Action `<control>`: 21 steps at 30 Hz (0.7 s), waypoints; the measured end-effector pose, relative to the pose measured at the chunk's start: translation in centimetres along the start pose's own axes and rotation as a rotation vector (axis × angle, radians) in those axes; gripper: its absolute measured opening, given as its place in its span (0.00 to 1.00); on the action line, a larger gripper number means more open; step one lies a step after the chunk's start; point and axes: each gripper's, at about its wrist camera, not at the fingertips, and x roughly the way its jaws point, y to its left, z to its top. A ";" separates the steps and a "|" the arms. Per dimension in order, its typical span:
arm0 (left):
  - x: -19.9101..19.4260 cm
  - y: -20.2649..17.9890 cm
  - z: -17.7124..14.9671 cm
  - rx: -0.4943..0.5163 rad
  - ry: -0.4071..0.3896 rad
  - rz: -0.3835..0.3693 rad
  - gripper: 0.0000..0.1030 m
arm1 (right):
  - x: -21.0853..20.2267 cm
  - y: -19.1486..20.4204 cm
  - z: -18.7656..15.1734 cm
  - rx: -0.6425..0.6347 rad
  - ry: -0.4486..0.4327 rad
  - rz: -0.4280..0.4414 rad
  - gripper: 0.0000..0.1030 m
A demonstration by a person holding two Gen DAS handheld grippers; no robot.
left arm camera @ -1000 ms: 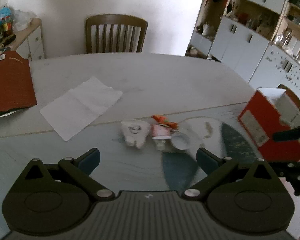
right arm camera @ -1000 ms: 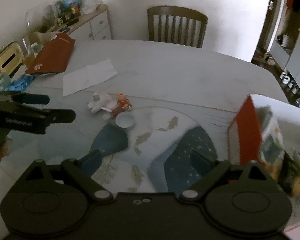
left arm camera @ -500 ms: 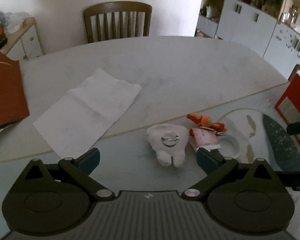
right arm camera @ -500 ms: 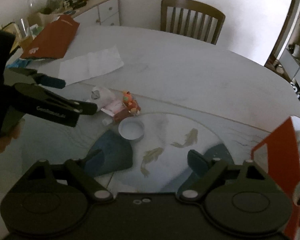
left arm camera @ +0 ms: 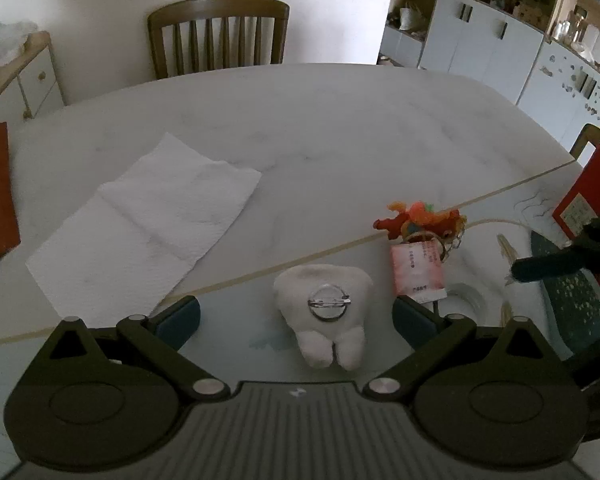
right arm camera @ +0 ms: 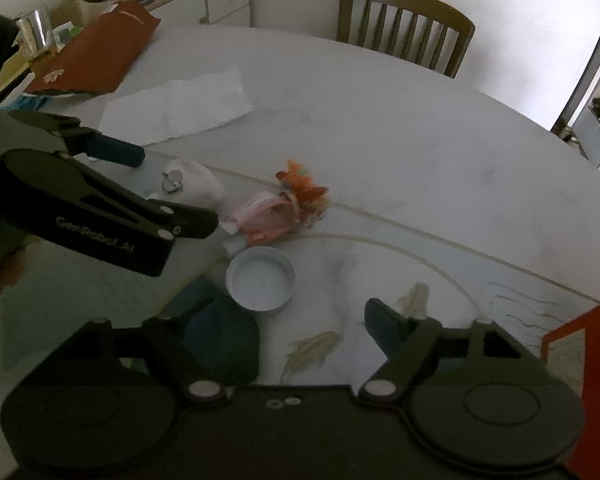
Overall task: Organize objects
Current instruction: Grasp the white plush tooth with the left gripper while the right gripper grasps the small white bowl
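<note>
Left gripper (left arm camera: 296,314) wide open, straddling the plush tooth (left arm camera: 325,312) on the mat, pads not touching it. Pink packet (left arm camera: 418,270) and orange toy (left arm camera: 420,216) lie just right of it. Right gripper (right arm camera: 284,320) is closing, nothing between its jaws; white lid (right arm camera: 260,279) sits just ahead. Looks like the approach-to-grasp step. Next: left should close on the tooth, right line up with the lid.

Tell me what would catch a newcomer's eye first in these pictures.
A white tooth-shaped plush with a metal pin lies between the open left gripper fingers. Just right of it sit an orange toy figure, a pink packet and a round white lid, which the closing right gripper nears, nothing between its jaws.
</note>
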 end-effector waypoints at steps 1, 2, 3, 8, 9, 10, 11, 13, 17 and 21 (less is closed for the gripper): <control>0.0 0.0 0.0 0.001 -0.001 0.000 0.99 | 0.2 0.0 0.0 0.000 0.001 0.004 0.73; 0.1 -0.1 0.0 0.001 -0.002 -0.002 0.99 | 0.4 0.1 0.1 -0.001 0.002 0.005 0.72; 0.1 0.0 0.0 0.001 -0.003 -0.008 0.99 | 0.4 0.1 0.1 -0.002 -0.004 0.008 0.71; 0.0 -0.2 0.1 0.006 -0.012 -0.007 0.92 | 0.7 0.2 0.4 0.002 -0.025 0.027 0.62; -0.1 -0.2 0.1 0.007 -0.015 -0.010 0.88 | 0.7 0.3 0.5 0.000 -0.028 0.028 0.59; -0.1 -0.3 0.1 0.009 -0.018 -0.013 0.83 | 0.7 0.4 0.5 -0.001 -0.031 0.030 0.56; -0.3 -0.4 0.0 0.014 -0.020 -0.015 0.80 | 0.7 0.4 0.5 -0.002 -0.032 0.034 0.55; -0.4 -0.6 0.1 0.030 -0.022 -0.015 0.66 | 0.6 0.6 0.5 -0.006 -0.036 0.037 0.51; -0.6 -0.9 0.2 0.045 -0.022 -0.032 0.49 | 0.5 0.6 0.6 -0.006 -0.038 0.036 0.39; -0.9 -1.2 -0.1 0.042 -0.021 -0.045 0.47 | 0.4 0.8 0.4 -0.010 -0.033 0.024 0.37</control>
